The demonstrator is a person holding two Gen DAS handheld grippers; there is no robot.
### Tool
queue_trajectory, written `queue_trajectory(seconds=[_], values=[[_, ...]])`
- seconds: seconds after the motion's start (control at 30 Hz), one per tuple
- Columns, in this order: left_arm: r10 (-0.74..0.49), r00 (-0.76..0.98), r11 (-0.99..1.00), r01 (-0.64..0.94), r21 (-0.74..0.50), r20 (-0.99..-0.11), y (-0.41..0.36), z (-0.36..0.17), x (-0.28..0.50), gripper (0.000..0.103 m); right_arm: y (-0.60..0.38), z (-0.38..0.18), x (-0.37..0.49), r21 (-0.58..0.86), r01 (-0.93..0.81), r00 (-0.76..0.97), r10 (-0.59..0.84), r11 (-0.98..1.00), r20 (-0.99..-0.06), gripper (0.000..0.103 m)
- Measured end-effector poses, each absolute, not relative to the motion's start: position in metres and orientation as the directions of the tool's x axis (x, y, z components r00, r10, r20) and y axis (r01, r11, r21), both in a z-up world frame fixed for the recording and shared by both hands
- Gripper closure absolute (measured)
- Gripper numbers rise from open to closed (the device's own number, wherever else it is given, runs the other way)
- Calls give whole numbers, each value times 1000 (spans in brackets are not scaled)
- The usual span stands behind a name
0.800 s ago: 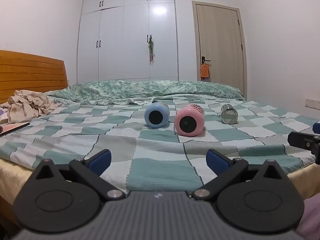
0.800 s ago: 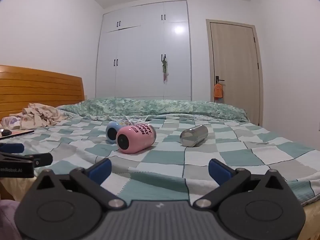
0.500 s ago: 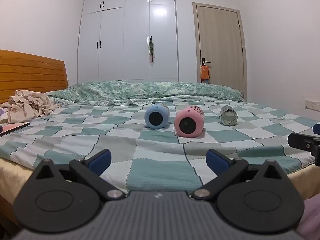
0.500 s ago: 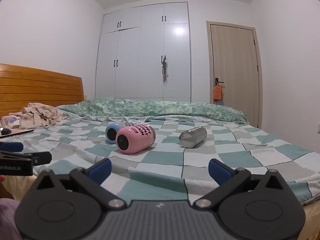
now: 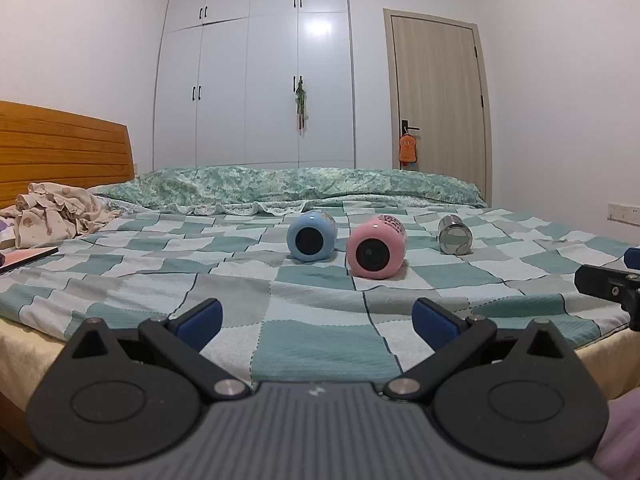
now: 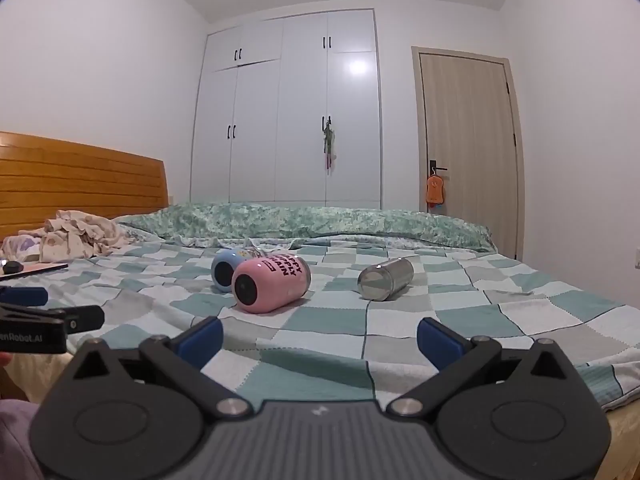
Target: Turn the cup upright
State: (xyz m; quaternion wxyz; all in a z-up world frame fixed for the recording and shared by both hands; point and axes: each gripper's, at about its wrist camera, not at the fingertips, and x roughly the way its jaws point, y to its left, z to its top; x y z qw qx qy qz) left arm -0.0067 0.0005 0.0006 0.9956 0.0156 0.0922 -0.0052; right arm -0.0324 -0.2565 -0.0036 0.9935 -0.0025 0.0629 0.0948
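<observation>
Three cups on sides on bed point(image 5: 320, 344): blue point(image 5: 311, 235), pink point(image 5: 376, 248), steel point(image 5: 454, 235). Both grippers, left point(image 5: 316, 318) and right point(image 6: 320, 336), fingers wide, empty, short of cups, likely lining up approach.

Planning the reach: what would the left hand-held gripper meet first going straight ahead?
Probably the pink cup, lying on its side just right of centre beyond the open left hand-held gripper; depth is uncertain.

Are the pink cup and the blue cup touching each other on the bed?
Apart. The left wrist view shows checkered blanket between the blue cup and the pink cup, both lying on their sides.
</observation>
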Motion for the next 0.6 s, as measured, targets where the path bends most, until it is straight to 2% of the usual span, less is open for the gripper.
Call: queue_trajectory(seconds=[0.6], values=[[-8, 983, 999, 14, 29, -184, 1, 1, -7, 0, -256, -4, -34, 5, -188, 974, 187, 982, -125, 0]])
